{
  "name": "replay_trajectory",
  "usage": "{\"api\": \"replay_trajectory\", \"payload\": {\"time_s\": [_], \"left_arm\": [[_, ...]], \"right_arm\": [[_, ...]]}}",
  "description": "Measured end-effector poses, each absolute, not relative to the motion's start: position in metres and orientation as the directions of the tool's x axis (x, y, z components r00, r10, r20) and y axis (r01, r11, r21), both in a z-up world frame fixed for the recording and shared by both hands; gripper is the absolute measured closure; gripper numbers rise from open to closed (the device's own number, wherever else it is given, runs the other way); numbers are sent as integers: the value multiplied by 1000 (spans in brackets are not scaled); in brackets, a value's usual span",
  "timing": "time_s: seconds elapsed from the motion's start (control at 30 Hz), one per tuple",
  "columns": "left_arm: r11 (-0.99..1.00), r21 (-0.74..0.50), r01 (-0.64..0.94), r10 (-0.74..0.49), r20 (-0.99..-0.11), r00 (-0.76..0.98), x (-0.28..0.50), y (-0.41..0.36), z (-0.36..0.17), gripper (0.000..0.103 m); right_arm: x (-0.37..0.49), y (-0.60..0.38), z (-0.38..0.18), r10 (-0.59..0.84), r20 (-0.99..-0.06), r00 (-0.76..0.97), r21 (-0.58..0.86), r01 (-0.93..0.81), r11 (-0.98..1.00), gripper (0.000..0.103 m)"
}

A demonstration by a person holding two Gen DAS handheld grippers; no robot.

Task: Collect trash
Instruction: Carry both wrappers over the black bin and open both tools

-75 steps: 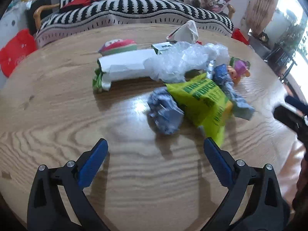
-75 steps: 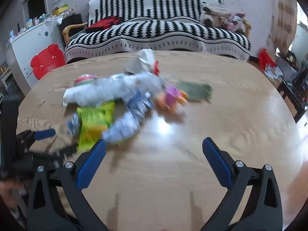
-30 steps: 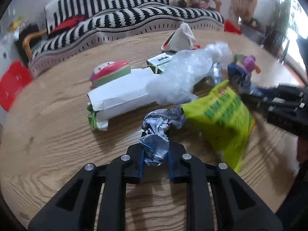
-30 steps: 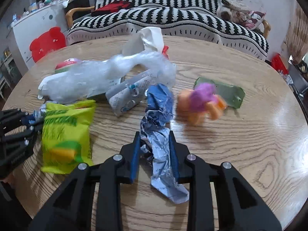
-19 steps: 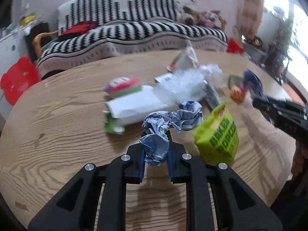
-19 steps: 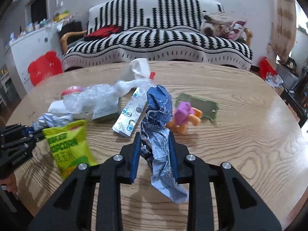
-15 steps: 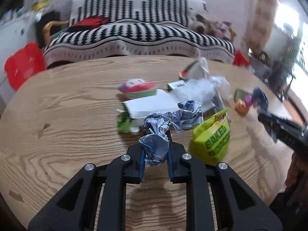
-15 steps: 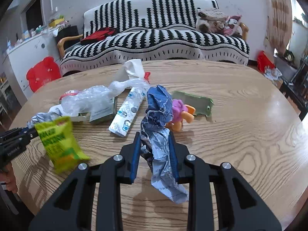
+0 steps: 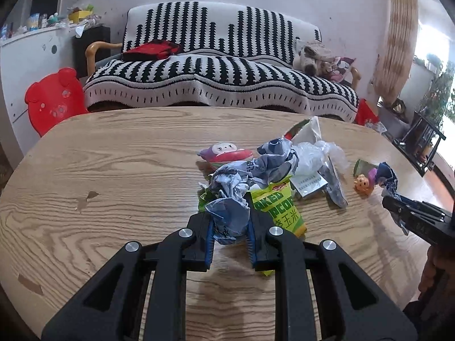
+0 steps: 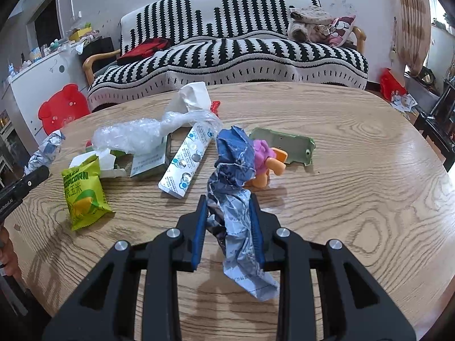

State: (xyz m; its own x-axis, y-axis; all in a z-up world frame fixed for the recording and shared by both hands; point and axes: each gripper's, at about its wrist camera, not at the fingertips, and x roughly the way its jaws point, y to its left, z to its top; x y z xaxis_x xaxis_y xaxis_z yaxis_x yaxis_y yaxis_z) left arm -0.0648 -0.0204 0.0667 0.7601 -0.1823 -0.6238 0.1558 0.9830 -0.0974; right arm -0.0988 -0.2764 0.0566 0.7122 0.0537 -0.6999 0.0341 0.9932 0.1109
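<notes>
Left hand-held gripper [image 9: 229,230]: jaws nearly closed, pinching a crumpled grey-blue wrapper [image 9: 241,182] that sticks up and forward from between the pads, clear of the worktop [image 9: 113,170].
Right hand-held gripper [image 10: 227,224]: jaws narrowly parted and clamped on a long crumpled blue-and-white wrapper [image 10: 233,176]; one end rises above the pads, the other hangs below them.
Landmark: the yellow-green popcorn bag [image 10: 82,190], lying flat on the worktop.
Trash still lying there: just beyond the popcorn bag, a clear plastic bag [image 10: 136,133] draped over white paper and a small carton; to its right, a blister-pack card [image 10: 187,164]; further behind, a crumpled white packet [image 10: 193,93].
Probably not trash: an orange-and-purple toy [image 10: 264,162] and a flat green piece [image 10: 284,145], both well to the right of the popcorn bag; a round pink-and-green toy [image 9: 224,153] behind it in the left wrist view.
Step in hand: judged as carrying off both gripped wrappers together.
Doing it well: keep both grips firm, since crumpled foil is light and slips easily; lift high enough that the right wrapper's dangling tail does not drag across the blister card or knock the toy; keep the two grippers apart so the loose ends do not tangle.
Containers: no bin, bag or basket for the trash shows in either view, so where the wrappers go cannot be told.
Contents: nothing seen collected anywhere yet.
</notes>
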Motion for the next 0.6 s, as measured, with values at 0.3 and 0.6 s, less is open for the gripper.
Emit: {"api": "replay_trajectory", "payload": {"time_s": [0.3, 0.6], "left_arm": [[983, -71, 170, -175, -648, 742, -65, -29, 62, 85], [982, -91, 168, -186, -654, 734, -66, -29, 62, 85]], "right_arm": [[-95, -276, 55, 50, -708, 704, 105, 35, 994, 74], [-99, -278, 61, 24, -674, 738, 102, 61, 993, 74]]}}
